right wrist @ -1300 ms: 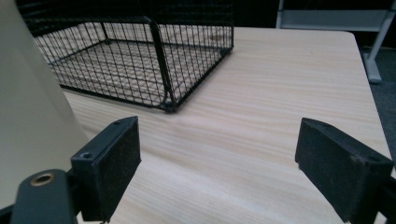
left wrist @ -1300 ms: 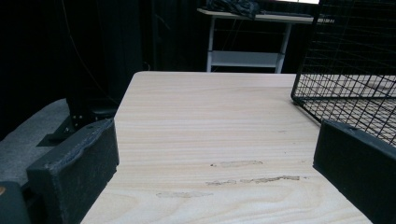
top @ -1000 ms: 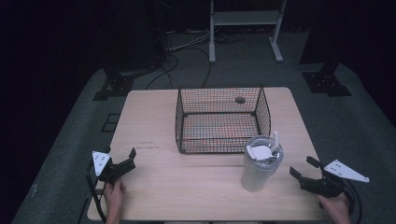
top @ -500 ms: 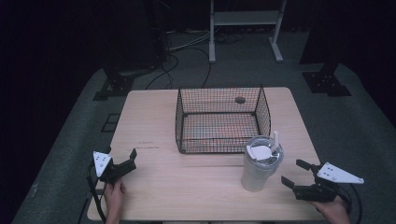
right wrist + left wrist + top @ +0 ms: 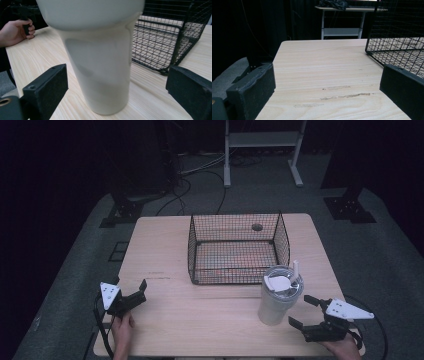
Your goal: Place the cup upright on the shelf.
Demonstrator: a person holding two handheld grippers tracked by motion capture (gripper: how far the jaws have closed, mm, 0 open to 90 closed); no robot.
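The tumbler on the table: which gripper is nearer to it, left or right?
Right. The right gripper sits just beside the tumbler, jaws open toward it; the left gripper is across the table, far off.

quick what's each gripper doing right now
Left gripper: open, empty, resting on the table.
Right gripper: open, facing the cup, not touching.

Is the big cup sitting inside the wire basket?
No, the cup stands on the table just outside the front of the wire basket, near the right hand-held gripper.
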